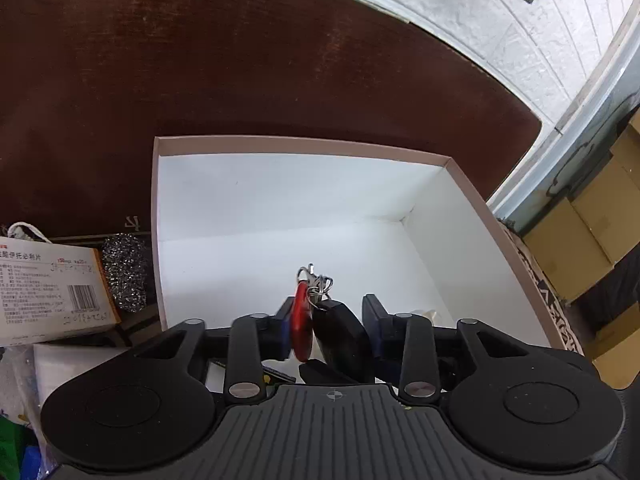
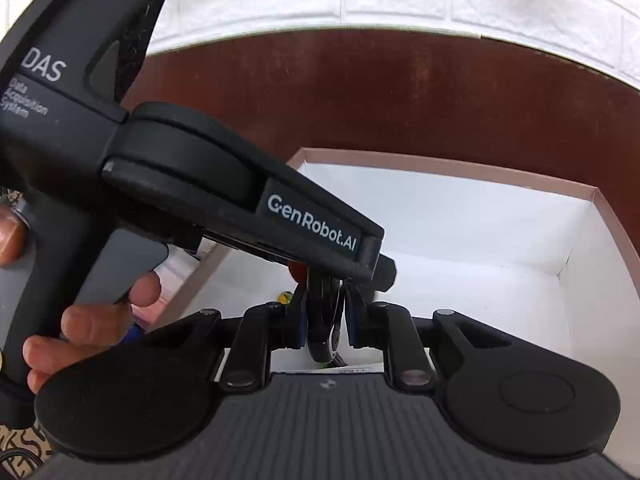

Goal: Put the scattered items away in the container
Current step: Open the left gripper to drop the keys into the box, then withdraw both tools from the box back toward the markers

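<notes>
A white box with a pink rim (image 1: 304, 145) stands on the dark wooden table; it also shows in the right wrist view (image 2: 460, 168). A key bunch with a black fob (image 1: 340, 336), a red tag (image 1: 301, 320) and a metal ring hangs over the box floor. My left gripper (image 1: 326, 332) has its jaws apart around the bunch, not pressing it. In the right wrist view my right gripper (image 2: 324, 320) is shut on the black fob (image 2: 324, 320). The left gripper's body (image 2: 312, 224) crosses that view just above the fob.
Left of the box lie a medicine carton with a barcode (image 1: 52, 292), a steel scouring pad (image 1: 126, 272) and plastic bags (image 1: 24, 400). A white brick wall (image 1: 480, 32) runs behind the table. Cardboard boxes (image 1: 592, 232) stand to the right.
</notes>
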`<move>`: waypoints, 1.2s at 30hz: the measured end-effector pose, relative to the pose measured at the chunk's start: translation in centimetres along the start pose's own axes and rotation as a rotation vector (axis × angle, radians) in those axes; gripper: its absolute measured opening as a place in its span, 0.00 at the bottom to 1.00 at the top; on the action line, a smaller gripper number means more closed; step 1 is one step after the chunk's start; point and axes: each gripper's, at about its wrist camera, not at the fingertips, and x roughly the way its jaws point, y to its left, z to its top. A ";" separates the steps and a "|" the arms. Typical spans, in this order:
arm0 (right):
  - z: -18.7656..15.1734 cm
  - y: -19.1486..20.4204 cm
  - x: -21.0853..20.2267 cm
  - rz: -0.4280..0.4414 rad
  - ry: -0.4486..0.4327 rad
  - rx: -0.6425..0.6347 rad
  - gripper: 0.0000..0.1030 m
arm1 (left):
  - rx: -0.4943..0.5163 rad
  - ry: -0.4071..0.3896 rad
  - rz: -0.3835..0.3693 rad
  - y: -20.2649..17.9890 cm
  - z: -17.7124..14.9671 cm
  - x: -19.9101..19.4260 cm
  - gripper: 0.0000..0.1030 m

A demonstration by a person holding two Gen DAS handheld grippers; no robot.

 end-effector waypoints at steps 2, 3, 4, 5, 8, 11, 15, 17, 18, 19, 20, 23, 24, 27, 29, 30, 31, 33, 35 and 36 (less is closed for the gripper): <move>0.1 -0.4 0.4 -0.004 0.000 0.012 0.22 | 0.015 -0.006 -0.001 -0.1 0.1 0.2 0.55; 0.1 -0.6 0.5 -0.008 -0.004 0.020 0.22 | 0.027 -0.010 -0.005 -0.2 0.1 0.1 0.61; 0.1 -0.8 0.5 -0.012 -0.007 0.027 0.28 | 0.041 -0.016 -0.014 -0.4 0.1 0.0 0.69; 0.1 -1.0 0.5 -0.017 -0.008 0.031 0.44 | 0.056 -0.021 -0.031 -0.7 0.2 -0.1 0.73; 0.0 -1.1 0.3 -0.073 -0.011 0.024 0.64 | 0.099 -0.054 -0.026 -1.6 0.2 -0.7 0.95; -0.2 -1.2 -0.4 -0.128 -0.041 0.026 0.83 | 0.135 -0.108 0.048 -1.9 0.0 -1.4 1.00; -0.5 -1.2 -1.2 -0.151 -0.066 0.027 0.97 | 0.128 -0.104 0.074 -1.3 -0.2 -1.5 1.00; -0.6 -0.8 -1.5 -0.146 -0.072 0.008 0.98 | 0.115 -0.097 0.089 -1.1 -0.3 -1.4 1.00; -0.7 -0.6 -1.6 -0.144 -0.072 -0.003 0.98 | 0.112 -0.095 0.093 -1.0 -0.4 -1.4 1.00; -0.8 -0.3 -1.8 -0.142 -0.072 -0.015 0.99 | 0.113 -0.096 0.094 -1.0 -0.5 -1.4 1.00; -0.8 -0.1 -1.9 -0.141 -0.072 -0.026 0.99 | 0.117 -0.100 0.096 -1.1 -0.6 -1.5 1.00; -1.0 0.4 -2.3 -0.147 -0.073 -0.048 0.99 | 0.141 -0.112 0.113 -1.6 -0.9 -1.8 1.00; -1.0 0.4 -2.4 -0.148 -0.072 -0.048 0.99 | 0.148 -0.115 0.117 -1.7 -1.0 -2.0 1.00; -1.2 0.5 -2.9 -0.149 -0.076 -0.040 1.00 | 0.154 -0.120 0.124 -1.9 -1.1 -2.4 1.00; -1.3 0.6 -3.4 -0.148 -0.079 -0.035 1.00 | 0.154 -0.125 0.125 -1.9 -1.3 -2.8 1.00; -1.3 0.6 -3.6 -0.148 -0.080 -0.032 1.00 | 0.155 -0.126 0.126 -1.9 -1.4 -2.9 1.00; -1.4 0.7 -3.8 -0.148 -0.082 -0.031 1.00 | 0.155 -0.127 0.128 -2.0 -1.5 -3.0 1.00; -1.6 0.8 -4.3 -0.148 -0.085 -0.031 1.00 | 0.157 -0.130 0.132 -2.1 -1.7 -3.3 1.00; -1.7 1.0 -4.9 -0.149 -0.091 -0.032 1.00 | 0.161 -0.135 0.136 -2.2 -1.9 -3.6 1.00; -1.8 1.1 -5.2 -0.149 -0.095 -0.032 1.00 | 0.162 -0.139 0.137 -2.3 -2.1 -3.9 1.00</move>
